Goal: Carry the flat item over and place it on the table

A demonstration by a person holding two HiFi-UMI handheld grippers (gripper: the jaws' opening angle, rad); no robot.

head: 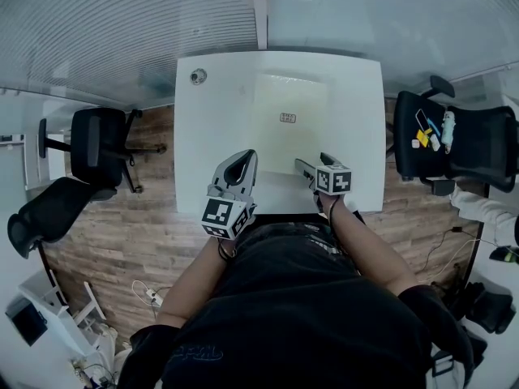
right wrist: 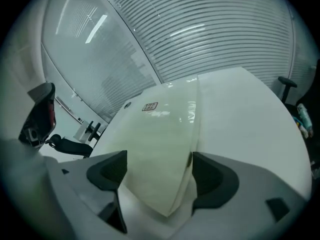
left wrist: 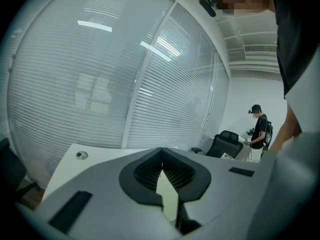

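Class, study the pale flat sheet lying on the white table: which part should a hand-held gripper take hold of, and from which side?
Probably best to grip the sheet at its near corner, coming in low from the near edge of the table. It lies flat, offering only thin edges; that corner sits inside the right hand-held gripper, whose jaws stand open.

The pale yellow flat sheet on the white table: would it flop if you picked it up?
Probably floppy: the pale yellow flat sheet looks very thin and hugs the white table. Likely light too. Its shiny surface hints it may slide when pushed.
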